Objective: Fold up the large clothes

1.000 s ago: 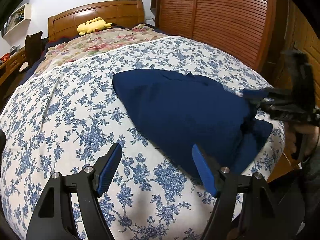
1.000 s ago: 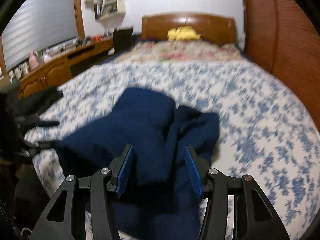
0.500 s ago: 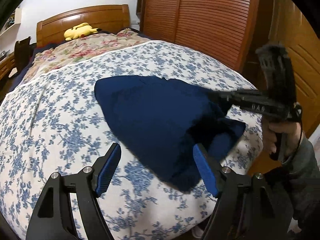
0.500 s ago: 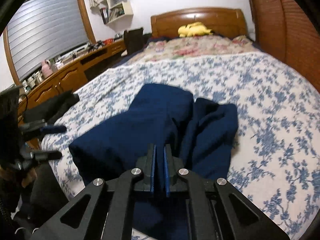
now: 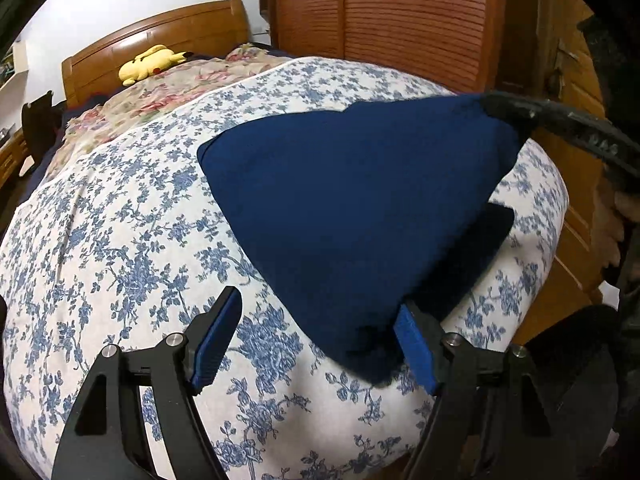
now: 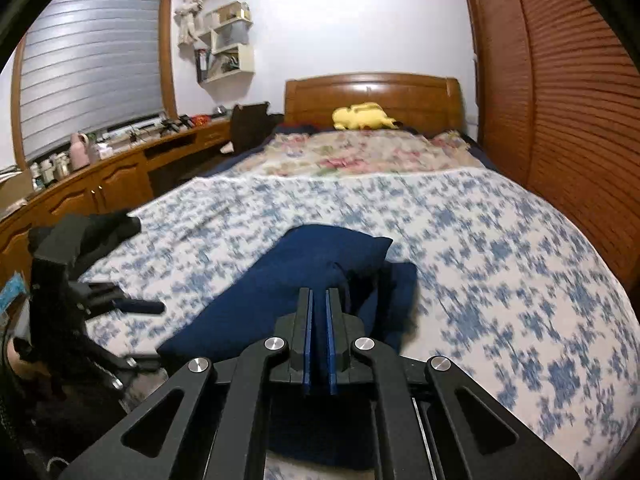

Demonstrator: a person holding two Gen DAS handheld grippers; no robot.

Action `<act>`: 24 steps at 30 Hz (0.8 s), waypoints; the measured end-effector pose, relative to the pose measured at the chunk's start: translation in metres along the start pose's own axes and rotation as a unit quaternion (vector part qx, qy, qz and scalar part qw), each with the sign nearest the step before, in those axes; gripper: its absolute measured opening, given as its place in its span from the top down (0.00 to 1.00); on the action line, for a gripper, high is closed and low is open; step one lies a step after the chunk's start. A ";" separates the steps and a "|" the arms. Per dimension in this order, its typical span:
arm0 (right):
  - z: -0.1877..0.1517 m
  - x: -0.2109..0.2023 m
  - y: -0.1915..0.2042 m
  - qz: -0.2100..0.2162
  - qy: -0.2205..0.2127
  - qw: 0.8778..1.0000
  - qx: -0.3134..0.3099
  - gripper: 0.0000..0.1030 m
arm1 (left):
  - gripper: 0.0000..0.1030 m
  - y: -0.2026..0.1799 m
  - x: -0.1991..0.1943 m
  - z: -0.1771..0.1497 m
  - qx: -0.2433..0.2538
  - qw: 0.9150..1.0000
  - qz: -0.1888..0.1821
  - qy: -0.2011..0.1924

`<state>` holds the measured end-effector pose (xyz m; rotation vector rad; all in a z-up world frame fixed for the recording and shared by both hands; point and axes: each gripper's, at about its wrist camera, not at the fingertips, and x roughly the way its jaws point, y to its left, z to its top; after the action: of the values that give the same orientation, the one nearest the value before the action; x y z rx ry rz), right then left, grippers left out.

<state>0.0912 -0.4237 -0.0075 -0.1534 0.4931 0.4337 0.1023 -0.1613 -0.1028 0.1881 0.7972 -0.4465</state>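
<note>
Looking along my right gripper [image 6: 319,320], I see its two blue pads pressed nearly together with a fold of the navy garment [image 6: 304,288] pinched between them, so I count it clamped on the cloth. From the left wrist view that same gripper [image 5: 500,110] reaches in from the wardrobe side and holds one corner of the navy garment [image 5: 352,208] lifted off the bed [image 5: 120,240], so the fabric slopes down from that corner like a tent. The lower part of the cloth lies on the blue-flowered bedspread near the foot of the bed, on the side closest to the slatted wardrobe doors [image 5: 400,20]. A darker layer of the same garment shows underneath the raised flap, flat on the bed.

My left gripper [image 5: 316,344] has its pads wide apart and holds nothing. Its right-hand pad [image 5: 414,350] sits just at the nearest edge of the garment, touching or almost touching it; I cannot tell which. Its other pad hangs over bare bedspread, well apart from the cloth.

At the head of the bed a yellow plush toy [image 6: 362,116] lies against the wooden headboard [image 6: 372,90], with a pink-flowered blanket [image 6: 360,152] spread just below it. Beside the bed, on the side away from the wardrobe, runs a long wooden desk [image 6: 100,184] under a shuttered window [image 6: 92,60].
</note>
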 end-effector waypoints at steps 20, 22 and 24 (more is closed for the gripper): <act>-0.019 0.007 0.017 0.001 0.005 1.000 -0.013 0.74 | 0.26 0.044 -0.037 0.007 -0.041 0.997 0.038 -0.057; -0.015 0.012 0.033 0.022 0.007 0.999 -0.022 0.73 | 0.26 0.050 -0.039 0.007 -0.049 0.996 0.042 -0.062; -0.016 0.022 0.049 0.041 0.018 0.999 -0.029 0.73 | 0.26 0.057 -0.039 0.006 -0.057 0.995 0.045 -0.064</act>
<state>0.0806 -0.3756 -0.0339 -0.1976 0.5228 0.5258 0.1081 -0.1003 -0.0699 0.0882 0.6826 -0.3248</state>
